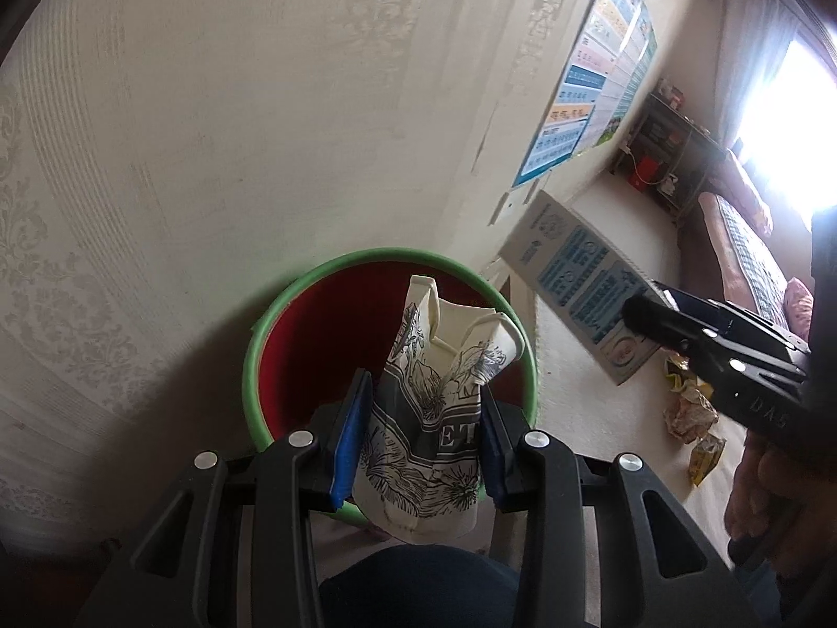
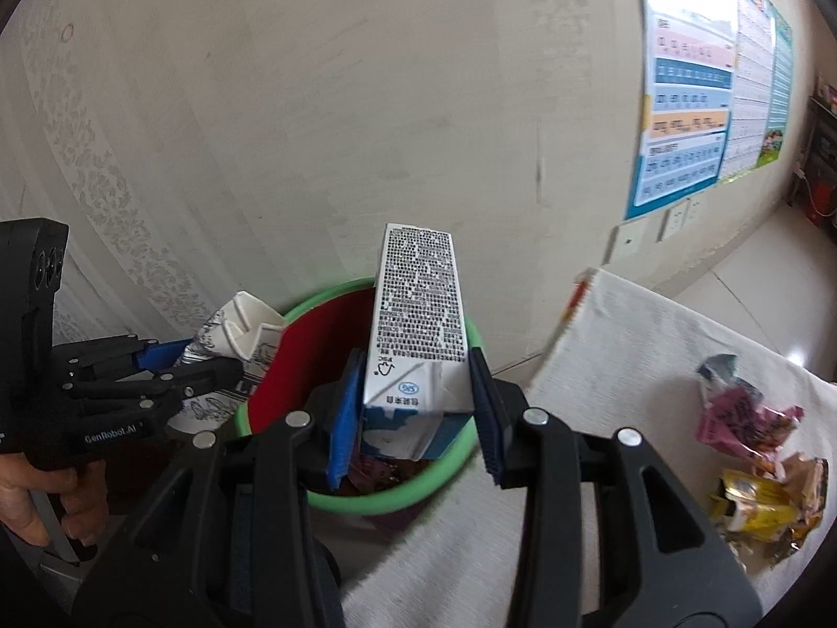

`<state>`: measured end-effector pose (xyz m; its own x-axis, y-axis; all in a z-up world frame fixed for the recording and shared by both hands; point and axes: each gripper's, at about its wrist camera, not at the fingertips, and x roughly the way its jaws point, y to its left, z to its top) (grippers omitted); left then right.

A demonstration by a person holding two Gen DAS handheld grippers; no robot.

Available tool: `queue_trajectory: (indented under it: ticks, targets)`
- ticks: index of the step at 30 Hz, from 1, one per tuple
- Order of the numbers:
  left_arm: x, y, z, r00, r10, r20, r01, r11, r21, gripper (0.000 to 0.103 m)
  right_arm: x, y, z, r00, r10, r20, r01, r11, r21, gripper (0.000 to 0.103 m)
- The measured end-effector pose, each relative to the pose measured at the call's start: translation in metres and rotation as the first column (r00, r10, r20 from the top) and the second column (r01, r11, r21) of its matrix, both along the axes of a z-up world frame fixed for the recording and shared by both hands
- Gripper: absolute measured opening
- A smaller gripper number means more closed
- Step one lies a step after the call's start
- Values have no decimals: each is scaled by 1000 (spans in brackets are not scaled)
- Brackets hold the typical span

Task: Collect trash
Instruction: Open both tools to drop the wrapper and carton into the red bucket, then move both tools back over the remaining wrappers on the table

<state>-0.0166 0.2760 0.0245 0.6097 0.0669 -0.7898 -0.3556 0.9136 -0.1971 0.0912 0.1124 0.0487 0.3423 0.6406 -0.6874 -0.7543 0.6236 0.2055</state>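
A red bin with a green rim (image 1: 324,282) stands against the wall; it also shows in the right wrist view (image 2: 444,476). My left gripper (image 1: 421,445) is shut on a crushed white paper cup (image 1: 434,408) with black flower print, held over the bin's mouth. My right gripper (image 2: 416,413) is shut on a white and blue milk carton (image 2: 418,314), held upright over the bin. The carton (image 1: 580,288) and right gripper body show at the right of the left wrist view. The cup (image 2: 235,335) and left gripper show at the left of the right wrist view.
Crumpled wrappers (image 2: 758,460) lie on a white cloth (image 2: 628,345) to the right of the bin; they also show in the left wrist view (image 1: 690,408). A poster (image 2: 690,104) hangs on the wall. A shelf (image 1: 664,152) and a bed stand far right.
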Motion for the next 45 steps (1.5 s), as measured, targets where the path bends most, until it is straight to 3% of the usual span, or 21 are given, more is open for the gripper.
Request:
queue_trajectory:
  ticks: [22,25,26,28,30,35,45]
  targets:
    - [-5,22,-14,999,52,8,-52,998,-40,36,3,33,-35,998,46,-35,-49,994,-95,38]
    - [-1,26,-13,998,59,10,-58,997,-45,38,3,40,-36,995,89,-39,-93,990,-101,40]
    - [0,28,-14,998,65,6,-65,996,-55,46,2,44,-39,994,100,-39,-104,986,-129,56]
    - [1,31,-14,997,81,7,-80,995,-67,65,0,45,-42,995,99,-28,-102,984,-146,76]
    - [-3,31,-10,996,91,23,-90,994,-61,67,-3,42,-42,995,96,-35,-100,986,-135,77]
    - [-7,27,-5,994,103,39,-101,994,-48,93,-4,22,-36,998,65,-20,-67,988,-137,97]
    - [-3,-10,-5,996,80,38,-79,996,-41,95,3,-53,-22,998,-69,-3,68,990,-127,98]
